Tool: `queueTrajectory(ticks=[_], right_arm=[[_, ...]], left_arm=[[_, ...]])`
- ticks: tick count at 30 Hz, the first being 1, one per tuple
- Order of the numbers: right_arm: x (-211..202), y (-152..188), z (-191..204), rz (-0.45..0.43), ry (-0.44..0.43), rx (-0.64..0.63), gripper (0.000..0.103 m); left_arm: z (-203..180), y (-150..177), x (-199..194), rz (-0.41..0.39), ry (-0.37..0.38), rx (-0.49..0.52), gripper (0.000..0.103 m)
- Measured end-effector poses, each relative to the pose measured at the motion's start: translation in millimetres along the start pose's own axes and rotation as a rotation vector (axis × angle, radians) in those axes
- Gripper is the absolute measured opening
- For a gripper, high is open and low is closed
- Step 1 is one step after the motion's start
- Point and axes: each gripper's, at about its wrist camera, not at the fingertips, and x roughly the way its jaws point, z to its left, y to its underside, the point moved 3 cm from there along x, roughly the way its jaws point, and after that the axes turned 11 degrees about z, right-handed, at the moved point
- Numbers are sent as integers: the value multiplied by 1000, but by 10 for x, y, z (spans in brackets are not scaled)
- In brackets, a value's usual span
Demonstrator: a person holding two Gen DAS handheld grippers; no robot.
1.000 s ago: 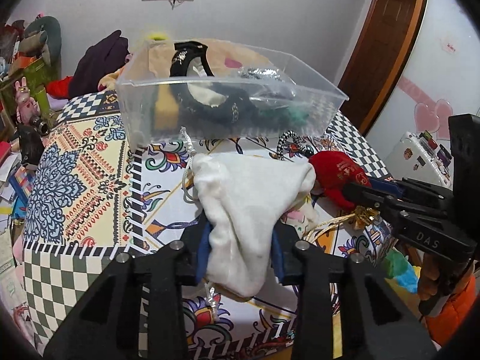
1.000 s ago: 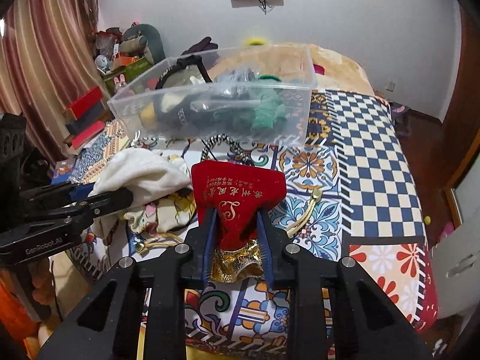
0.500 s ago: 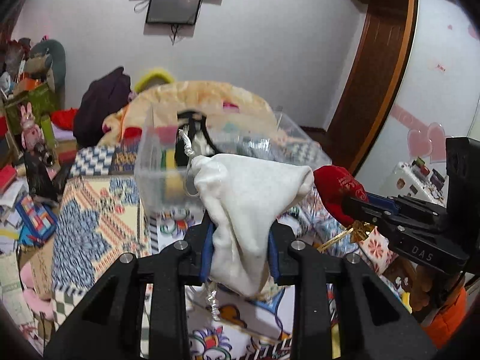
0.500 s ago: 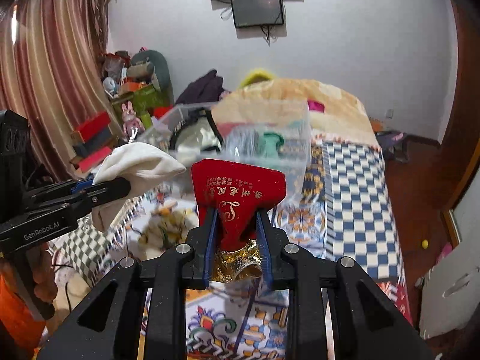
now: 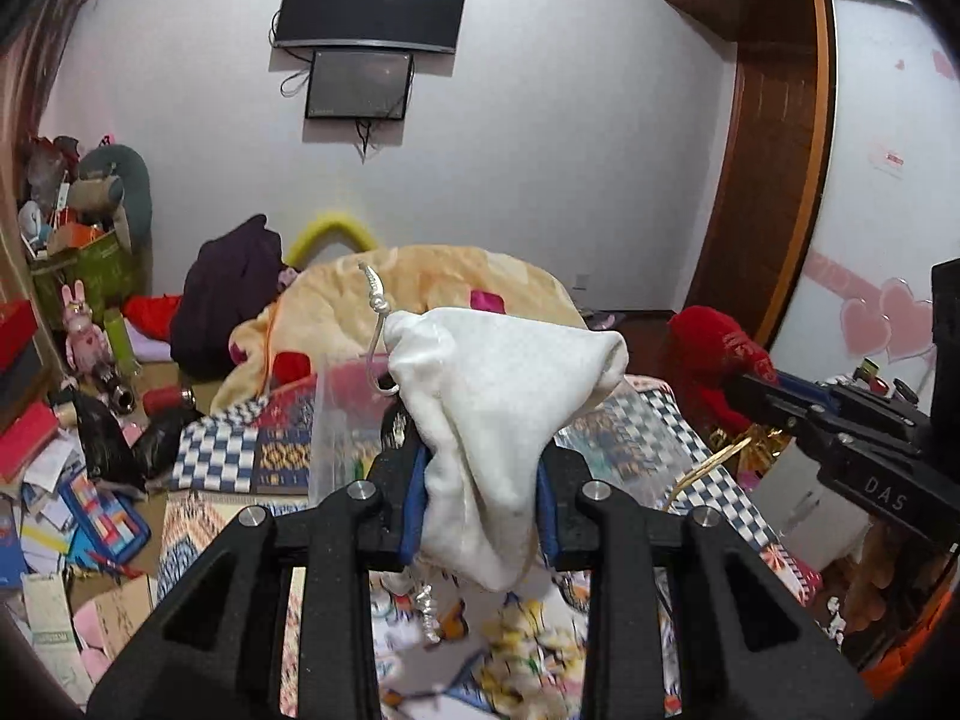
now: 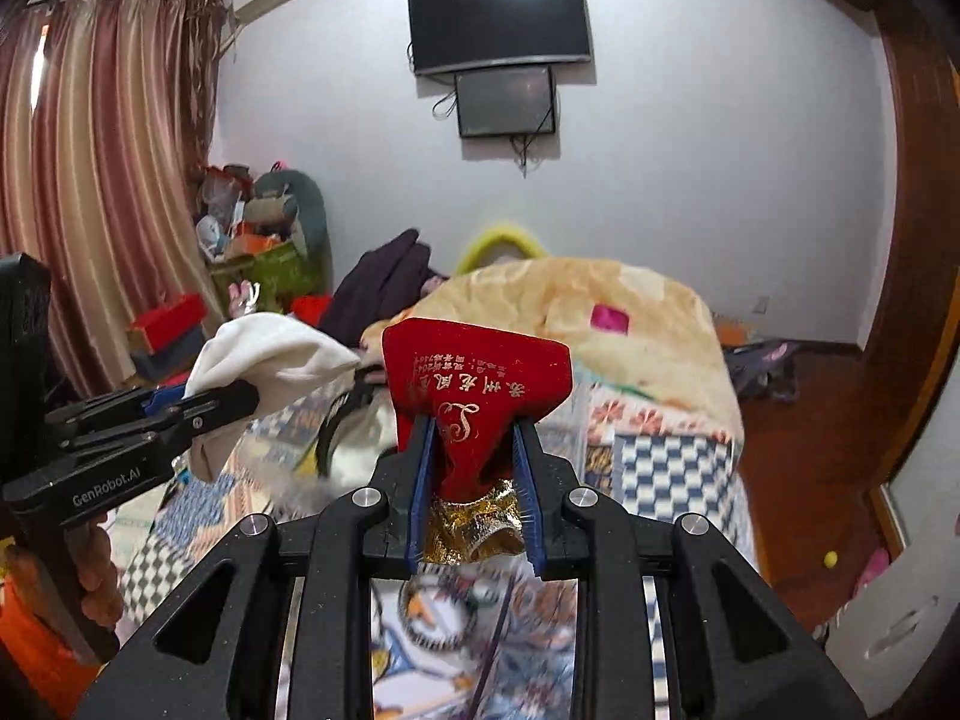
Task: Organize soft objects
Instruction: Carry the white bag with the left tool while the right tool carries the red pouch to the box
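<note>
We see a white pouch (image 5: 510,408) with a silver cord (image 5: 375,324). We see a red pouch (image 6: 474,396) with gold writing and a shiny gold trim (image 6: 474,519). The bed cover (image 6: 660,468) has blue and white checks and bright flower shapes. The blanket (image 6: 600,306) is peach. The curtain (image 6: 90,192) has pink and tan stripes.

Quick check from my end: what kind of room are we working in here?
Most likely a lived-in bedroom: a bed under a patterned bedspread with a rumpled peach blanket, a wall-mounted TV, striped curtains, and clutter piled along the wall.
</note>
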Motion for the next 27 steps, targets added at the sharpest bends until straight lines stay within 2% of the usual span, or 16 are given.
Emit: queueTrajectory(ticks=[6,11,20,27], right_arm=[[131,-194,-51,-25,13,19,23],[342,-244,-74,-1,27,22,23],[778,-51,-161,123,24,45,23],[1001,55,-184,209,7,58,23]], left_arm=[[-5,-160,184,-3,-26,9,30],[-10,-199,436,32,-39,7,30],[10,-67,966,155,-13,-29,30],[-38,-2,1151,193,-37,3,30]])
